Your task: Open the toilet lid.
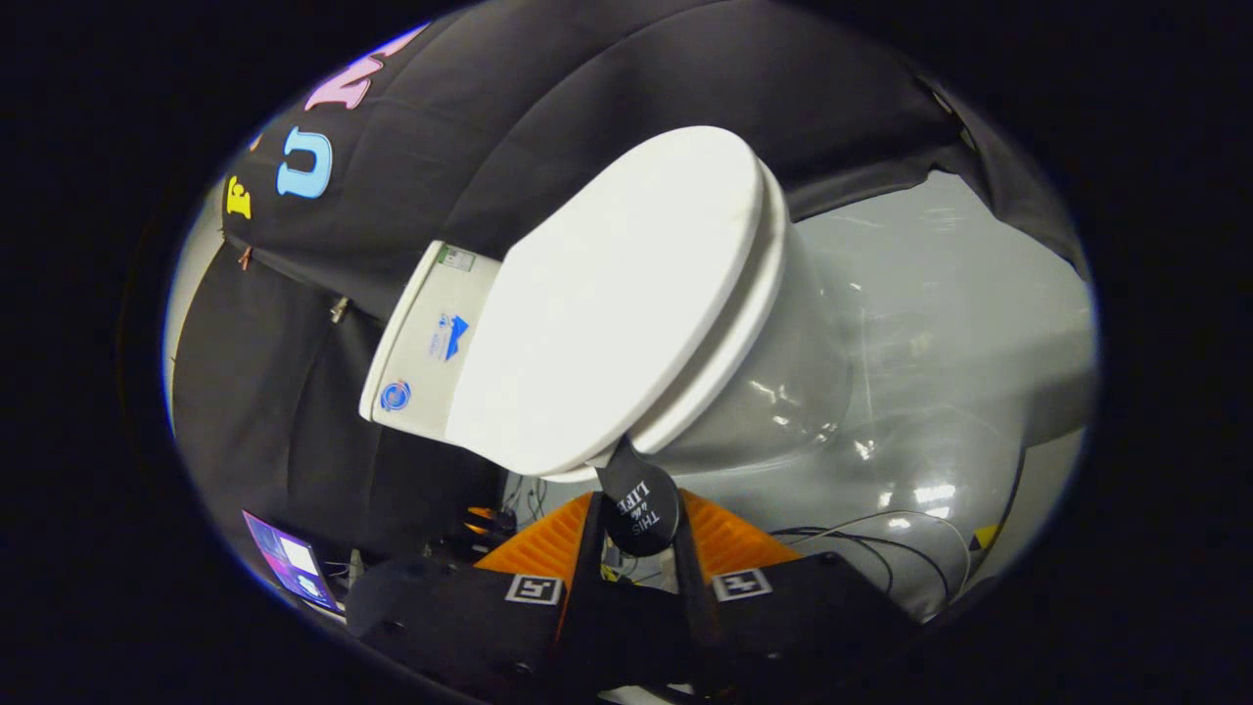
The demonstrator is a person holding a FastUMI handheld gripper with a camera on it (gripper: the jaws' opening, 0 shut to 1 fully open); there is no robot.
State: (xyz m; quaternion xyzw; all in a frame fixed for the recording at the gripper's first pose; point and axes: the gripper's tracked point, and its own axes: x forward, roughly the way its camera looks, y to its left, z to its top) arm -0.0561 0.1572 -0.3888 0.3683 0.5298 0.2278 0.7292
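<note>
The lid (607, 304) is white, smooth and oval, and lies down on the seat (729, 333), whose rim shows as a second white band along one side. A dark tab (638, 504) with printed words hangs from the lid's front edge. The gripper (638, 534) has its fingers drawn in close on either side of this tab, and both seem to press on it. So the lid sits just ahead of the fingers, with the bowl (783, 392) under it and the tank (426, 343) at its far end.

The floor (959, 323) is pale grey and glossy, with bright glints of light. Black cloth forms the wall (548, 108) behind the tank.

Thin cables (881, 534) trail across the floor beside the bowl. A lit screen (289, 568) stands low by the cloth.
</note>
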